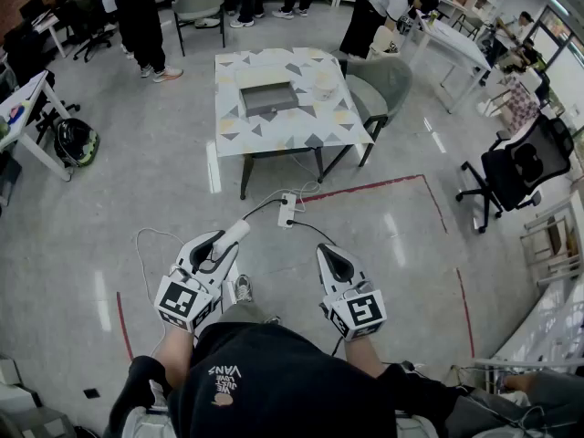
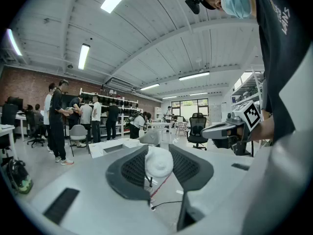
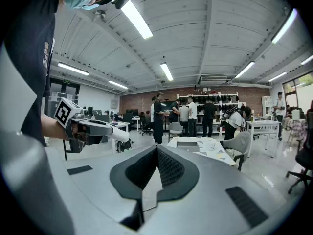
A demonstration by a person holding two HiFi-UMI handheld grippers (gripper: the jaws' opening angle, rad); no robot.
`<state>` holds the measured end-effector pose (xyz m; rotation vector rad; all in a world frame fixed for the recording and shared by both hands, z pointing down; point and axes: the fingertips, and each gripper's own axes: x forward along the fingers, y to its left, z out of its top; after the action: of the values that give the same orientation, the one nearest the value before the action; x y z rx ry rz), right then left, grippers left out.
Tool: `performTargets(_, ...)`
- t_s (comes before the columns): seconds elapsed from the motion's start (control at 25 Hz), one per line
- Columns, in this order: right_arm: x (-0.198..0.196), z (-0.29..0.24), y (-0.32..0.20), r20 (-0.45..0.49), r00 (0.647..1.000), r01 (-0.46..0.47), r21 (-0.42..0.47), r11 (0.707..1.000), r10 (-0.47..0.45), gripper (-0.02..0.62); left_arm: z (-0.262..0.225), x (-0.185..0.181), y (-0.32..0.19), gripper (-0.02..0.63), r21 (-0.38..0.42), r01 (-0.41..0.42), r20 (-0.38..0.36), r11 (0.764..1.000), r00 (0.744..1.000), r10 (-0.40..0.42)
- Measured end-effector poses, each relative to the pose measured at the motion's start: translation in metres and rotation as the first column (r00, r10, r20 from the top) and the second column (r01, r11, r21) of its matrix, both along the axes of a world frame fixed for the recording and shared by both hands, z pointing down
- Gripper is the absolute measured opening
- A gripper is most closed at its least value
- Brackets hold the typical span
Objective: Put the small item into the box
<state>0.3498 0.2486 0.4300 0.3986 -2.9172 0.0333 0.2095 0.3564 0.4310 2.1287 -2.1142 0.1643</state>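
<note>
In the left gripper view a small white rounded item [image 2: 159, 161] sits pressed between the two dark pads. The head view shows the same white item [image 1: 234, 234] sticking out past the tips of my left gripper [image 1: 217, 241], which is shut on it. My right gripper [image 1: 327, 250] is held beside it at the same height, its jaws together with nothing between them [image 3: 157, 149]. The grey box [image 1: 267, 97] lies on a patterned table [image 1: 315, 131] well ahead of both grippers, across open floor. That box [image 3: 189, 143] also appears far off in the right gripper view.
A power strip [image 1: 286, 210] with cables lies on the floor between me and the table. Red tape lines [image 1: 365, 188] mark the floor. A grey chair [image 1: 383, 78] stands at the table's right, a black office chair [image 1: 513, 168] further right. Several people stand at the back.
</note>
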Motion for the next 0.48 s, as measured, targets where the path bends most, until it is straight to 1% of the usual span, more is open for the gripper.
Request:
performTargets(0.12,-0.004,0.002,-0.003,0.007,1.000,0.000,-0.003,1.000,0.000,0.000,-0.001,-0.003,-0.004,0.135,0.009,-0.002,-0.005,1.000,1.000,0.002)
performTargets(0.28,-0.014,0.004,-0.006,0.032,0.999,0.014,-0.042,0.999,-0.013,0.000,0.006,-0.010,-0.008,0.135,-0.002,-0.007,-0.015,1.000,1.000,0.007)
performTargets(0.48,-0.034,0.006,-0.019,0.023,1.000,0.008,-0.038,0.999,-0.007,0.001,0.004,-0.030,-0.021,0.135,0.004,-0.011,-0.022,1.000,1.000,0.011)
